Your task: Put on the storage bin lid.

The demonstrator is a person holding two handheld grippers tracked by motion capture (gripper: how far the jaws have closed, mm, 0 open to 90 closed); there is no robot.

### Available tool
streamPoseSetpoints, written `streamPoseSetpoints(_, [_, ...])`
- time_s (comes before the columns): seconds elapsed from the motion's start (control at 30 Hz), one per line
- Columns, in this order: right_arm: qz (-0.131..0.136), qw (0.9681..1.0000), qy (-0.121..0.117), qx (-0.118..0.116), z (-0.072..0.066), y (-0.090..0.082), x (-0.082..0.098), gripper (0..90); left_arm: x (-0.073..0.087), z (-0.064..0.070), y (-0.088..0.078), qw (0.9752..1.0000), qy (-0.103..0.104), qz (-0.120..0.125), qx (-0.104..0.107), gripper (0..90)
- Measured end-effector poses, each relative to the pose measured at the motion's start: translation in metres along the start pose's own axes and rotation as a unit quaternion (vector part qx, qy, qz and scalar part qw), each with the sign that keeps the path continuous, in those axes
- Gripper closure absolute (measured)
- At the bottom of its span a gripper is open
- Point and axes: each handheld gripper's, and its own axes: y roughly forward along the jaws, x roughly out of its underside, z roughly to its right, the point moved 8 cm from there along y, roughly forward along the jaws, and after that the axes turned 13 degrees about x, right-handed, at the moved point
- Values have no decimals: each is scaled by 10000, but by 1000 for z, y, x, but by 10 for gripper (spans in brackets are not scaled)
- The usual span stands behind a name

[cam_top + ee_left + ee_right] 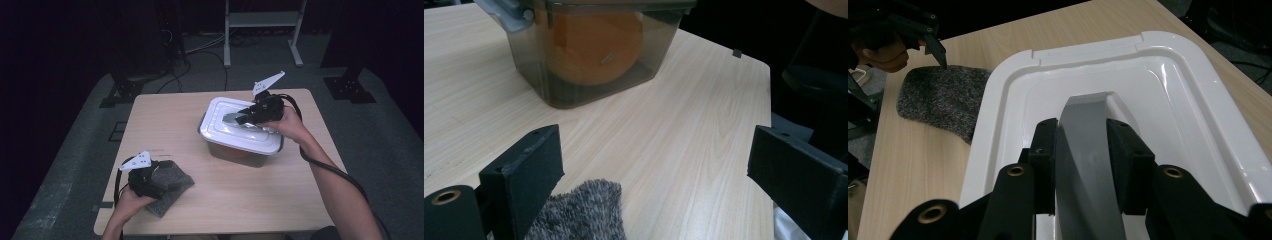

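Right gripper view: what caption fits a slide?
Right gripper clamps the grey handle of a white lid.

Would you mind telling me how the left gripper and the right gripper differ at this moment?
The right gripper is shut on the grey handle of the white lid on the plastic box; the left gripper stands open, gripping nothing. The right gripper is over the box; the left gripper is low over the grey cloth near the table's front left corner. Both have black jaws and a hand holding them.
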Motion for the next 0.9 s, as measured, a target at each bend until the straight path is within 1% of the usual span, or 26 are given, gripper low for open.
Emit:
streamPoseSetpoints(0.13, [-119, 9999, -28, -12, 3, 9, 4, 658, 0, 0, -1, 10000, 2, 12, 0, 67])
streamPoseSetpoints(0.2, [-144, 9999, -19, -21, 5, 11, 5, 657, 0, 0, -2, 10000, -10, 40, 6, 67])
streamPoseSetpoints(0.3, [-198, 9998, 11, -46, 8, 14, 7, 657, 0, 0, -1, 10000, 6, 12, 21, 68])
streamPoseSetpoints(0.5, [-251, 9996, -22, -110, 12, 19, 8, 654, 0, -1, 0, 10000, -25, 15, 18, 67])
streamPoseSetpoints(0.67, [-186, 9997, 55, -172, 14, 21, 10, 653, -1, -2, -2, 10000, -27, 35, 6, 68])
streamPoseSetpoints(0.9, [-158, 9996, 80, -212, 13, 22, 12, 646, -1, -4, 0, 10000, -37, 43, 44, 67])
